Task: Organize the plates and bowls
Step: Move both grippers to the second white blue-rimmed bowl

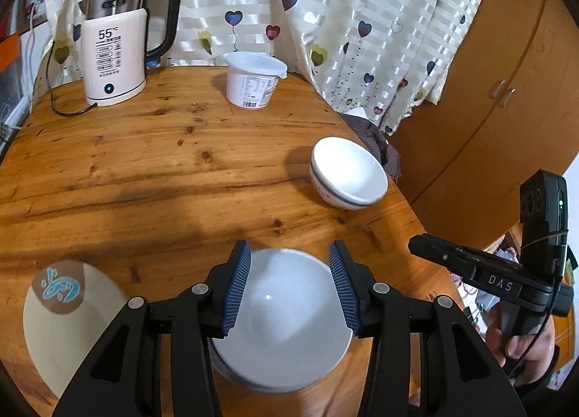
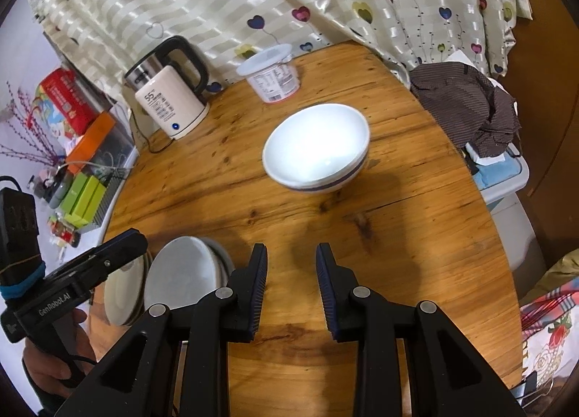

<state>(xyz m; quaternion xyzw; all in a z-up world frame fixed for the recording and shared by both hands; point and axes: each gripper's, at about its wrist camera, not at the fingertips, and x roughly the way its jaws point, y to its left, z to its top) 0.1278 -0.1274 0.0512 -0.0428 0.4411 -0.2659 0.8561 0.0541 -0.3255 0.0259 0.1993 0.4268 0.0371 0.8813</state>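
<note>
Two grippers hang over a round wooden table (image 1: 144,171), each held in a person's hand. The left gripper (image 1: 289,283) stands fairly wide, its blue ribbed pads (image 1: 237,286) on either side of a white bowl (image 1: 286,323) as seen from above; whether they touch its rim cannot be told, and nothing is pinched between them. That bowl sits near the table's front edge on what looks like a stack of dishes, better seen from the right wrist (image 2: 188,276). Just left of it lies a cream plate (image 1: 72,323) with a blue drawing on a brown patch. The right gripper (image 2: 291,290) is narrowly parted and empty, with only bare wood under its jaws. Further out, near the right edge of the table, stands a second white bowl with a blue band (image 2: 316,147), well apart from the stack. At the back stand a kettle (image 1: 115,51) and a lidded white tub (image 1: 255,79), in front of a curtain (image 1: 343,19) printed with hearts.
</note>
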